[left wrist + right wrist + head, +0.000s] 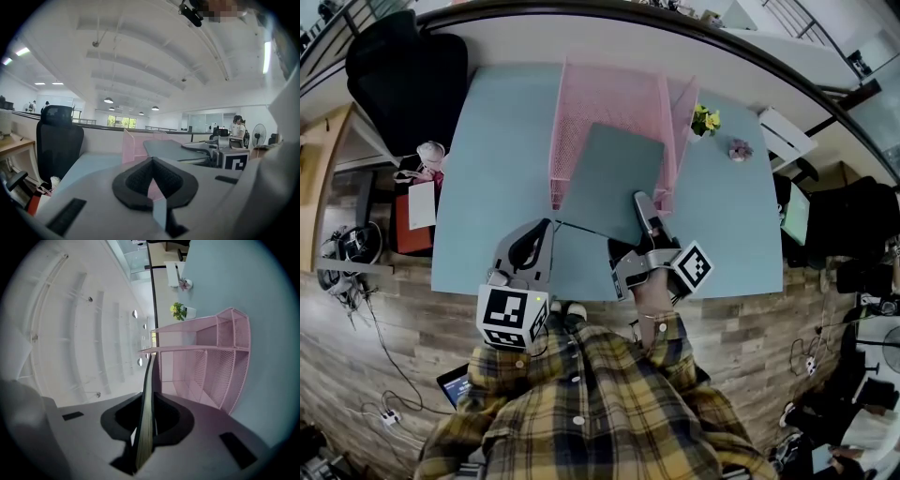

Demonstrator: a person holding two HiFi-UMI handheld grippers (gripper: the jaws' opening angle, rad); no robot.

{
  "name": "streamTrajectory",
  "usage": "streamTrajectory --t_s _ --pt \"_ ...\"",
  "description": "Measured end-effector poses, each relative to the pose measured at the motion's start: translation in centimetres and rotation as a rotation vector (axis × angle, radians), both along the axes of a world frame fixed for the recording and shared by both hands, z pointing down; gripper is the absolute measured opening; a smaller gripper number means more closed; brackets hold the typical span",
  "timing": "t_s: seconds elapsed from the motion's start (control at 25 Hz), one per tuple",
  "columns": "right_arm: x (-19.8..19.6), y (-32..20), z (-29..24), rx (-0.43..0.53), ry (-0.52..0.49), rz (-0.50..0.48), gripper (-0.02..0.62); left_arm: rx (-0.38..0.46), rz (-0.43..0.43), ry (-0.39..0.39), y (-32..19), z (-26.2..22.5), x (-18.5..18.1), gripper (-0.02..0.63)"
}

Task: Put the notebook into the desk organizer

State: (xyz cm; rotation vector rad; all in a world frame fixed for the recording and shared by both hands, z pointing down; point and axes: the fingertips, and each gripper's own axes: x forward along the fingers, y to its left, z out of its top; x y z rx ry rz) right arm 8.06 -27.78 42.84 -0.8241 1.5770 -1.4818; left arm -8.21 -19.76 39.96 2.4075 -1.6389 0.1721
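Right gripper [643,208], lower centre, clamps the notebook [614,173] by its near edge. The notebook's far end overlaps the pink organizer [581,89], upper centre. Left gripper [547,225], jaws together on nothing, sits just beside the notebook's near-left corner.

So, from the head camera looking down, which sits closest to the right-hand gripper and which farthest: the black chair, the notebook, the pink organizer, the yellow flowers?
1. notebook: clamped in the right gripper itself.
2. pink organizer: just ahead, overlapped by the notebook's far end.
3. yellow flowers: beyond the organizer's right side.
4. black chair: off the desk's far left corner.
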Motion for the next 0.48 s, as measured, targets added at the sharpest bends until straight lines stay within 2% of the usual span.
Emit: streamTrajectory --t_s 0.2,0.48 --pt "-0.24 -0.48 0.8 -0.036 -0.012 0.019 0.061 -0.005 0.004 0.005 -0.42 0.08 -0.18 -0.006" --pt "-0.41 -0.48 0.44 -0.016 0.002 0.01 0.072 -0.009 0.012 0.007 -0.45 0.25 -0.02 -0.006"
